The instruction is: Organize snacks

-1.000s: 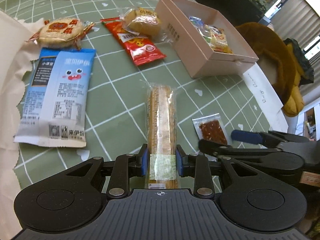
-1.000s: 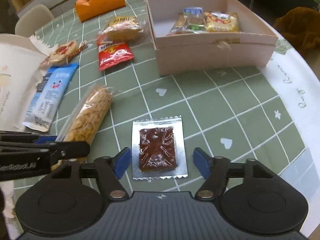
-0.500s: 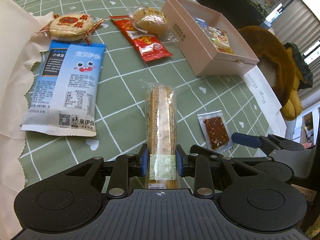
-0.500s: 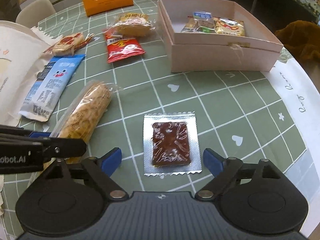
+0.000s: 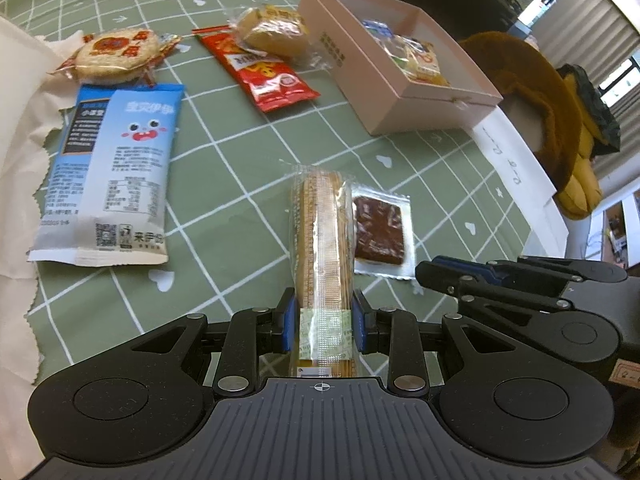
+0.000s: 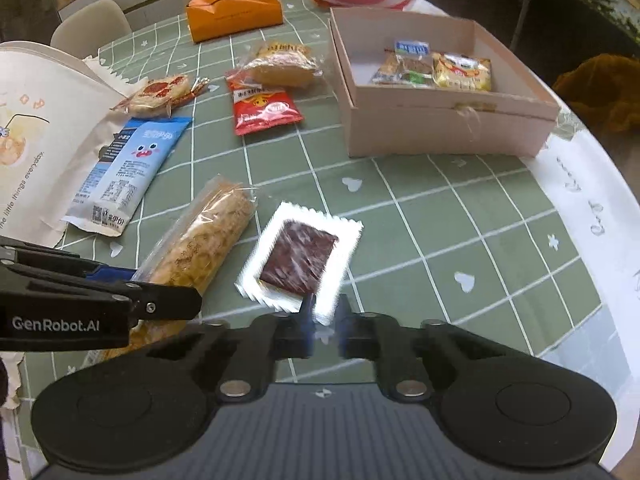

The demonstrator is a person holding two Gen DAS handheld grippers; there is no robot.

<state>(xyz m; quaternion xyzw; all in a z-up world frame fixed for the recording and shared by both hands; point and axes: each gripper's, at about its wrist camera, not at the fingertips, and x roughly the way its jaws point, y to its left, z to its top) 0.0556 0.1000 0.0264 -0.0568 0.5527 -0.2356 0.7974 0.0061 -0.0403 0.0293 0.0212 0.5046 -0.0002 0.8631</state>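
The right tool [image 6: 325,320], jaws just closing, is pinching the foil packet [image 6: 298,258] by its edge, risking slippage; the left tool [image 5: 325,320] is clamping the cracker sleeve [image 5: 323,240].

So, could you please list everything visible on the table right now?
Tablecloth: one, green grid.
Box: one, pink, far right; three small packets inside.
Tissue pack: one, orange, far edge.
Red packet: one, left of box.
Cake: one, yellow, behind red packet.
Round cracker: one, red-white, left.
Blue packet: one, left.
Biscuit pack: one, tan, held.
Foil sachet: one, silver-brown, held.
Left hand-held gripper: shut on biscuit pack.
Right hand-held gripper: shut on foil sachet.
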